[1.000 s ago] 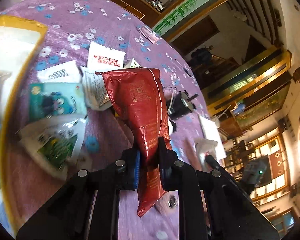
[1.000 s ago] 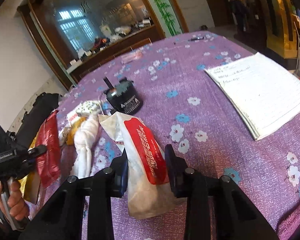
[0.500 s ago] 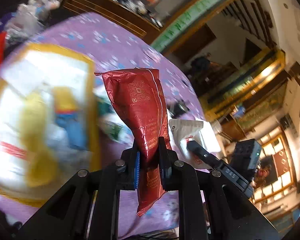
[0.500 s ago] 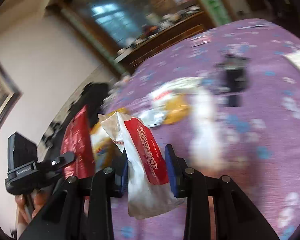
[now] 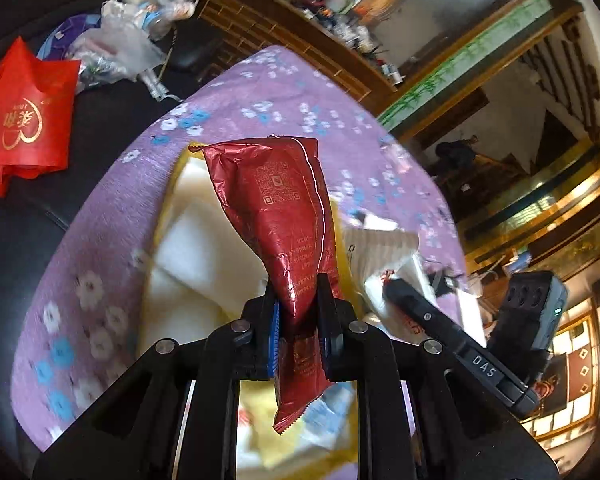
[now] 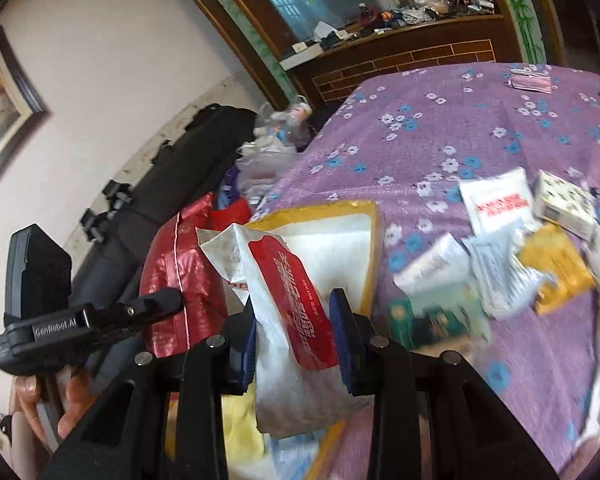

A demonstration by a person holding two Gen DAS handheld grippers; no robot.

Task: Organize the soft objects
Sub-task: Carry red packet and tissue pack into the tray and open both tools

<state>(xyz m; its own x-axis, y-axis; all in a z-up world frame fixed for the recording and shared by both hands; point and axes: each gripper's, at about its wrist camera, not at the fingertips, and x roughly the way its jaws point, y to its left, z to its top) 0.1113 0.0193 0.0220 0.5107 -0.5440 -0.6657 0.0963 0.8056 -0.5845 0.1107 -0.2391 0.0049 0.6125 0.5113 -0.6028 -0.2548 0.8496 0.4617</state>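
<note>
Left gripper (image 5: 298,320): pressed onto the red foil packet (image 5: 284,216), pinched low on its body; most of the packet stands up beyond the fingertips, its crimped tail hanging below them.
Right gripper (image 6: 294,336): clamped on the white pouch with red label (image 6: 288,308), which fills the gap between the blue pads and sticks out above and below.
Beneath both: a yellow-rimmed tray (image 6: 370,216) of pale soft packs, on the purple floral tablecloth (image 6: 440,128).
To the right: loose sachets (image 6: 496,240), blurred, scattered on the cloth.
Far left: red bag (image 5: 24,112) off the table.
</note>
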